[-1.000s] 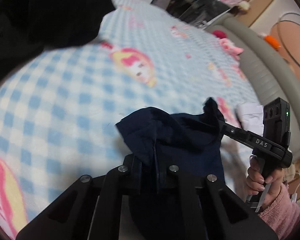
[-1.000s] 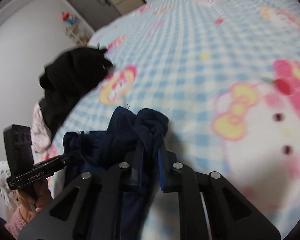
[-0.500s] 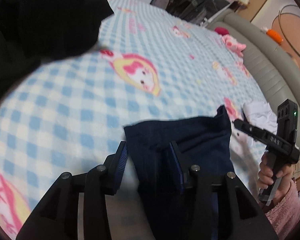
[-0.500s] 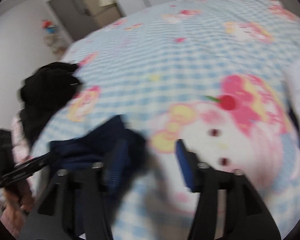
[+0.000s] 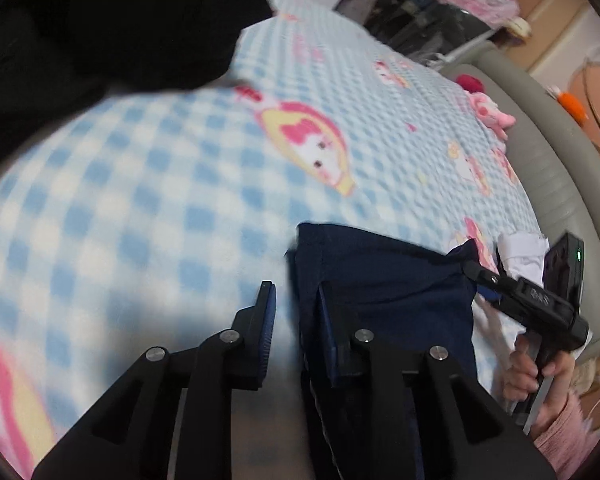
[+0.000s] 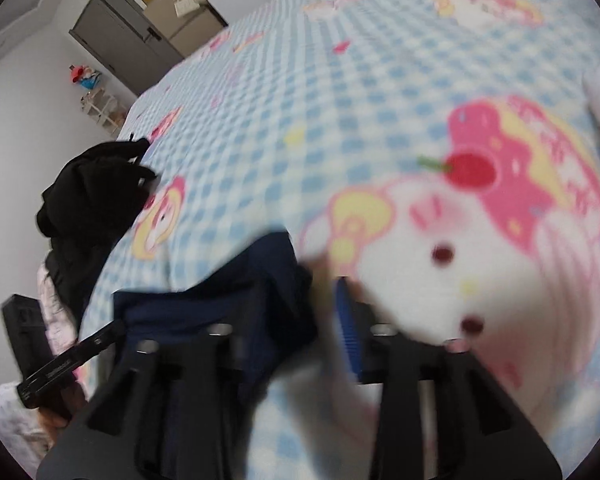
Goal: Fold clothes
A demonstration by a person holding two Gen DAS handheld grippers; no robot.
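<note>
While the navy garment (image 5: 384, 292) lies on the checked blanket (image 5: 140, 200), both grippers' jaws are closing with daylight between the pads: left gripper (image 5: 296, 320) straddles an edge, right gripper (image 6: 324, 312) beside it. Black clothes (image 6: 92, 192) look unfolded.

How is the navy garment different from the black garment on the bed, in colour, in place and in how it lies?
Colour: the navy garment is dark blue; the black garment is black.
Place: the navy garment lies right at both grippers; the black garment sits further off, near the bed's edge.
Pose: the navy garment is spread fairly flat with a straight edge; the black garment is a bunched heap.
Shared: both rest on the blue checked blanket.
</note>
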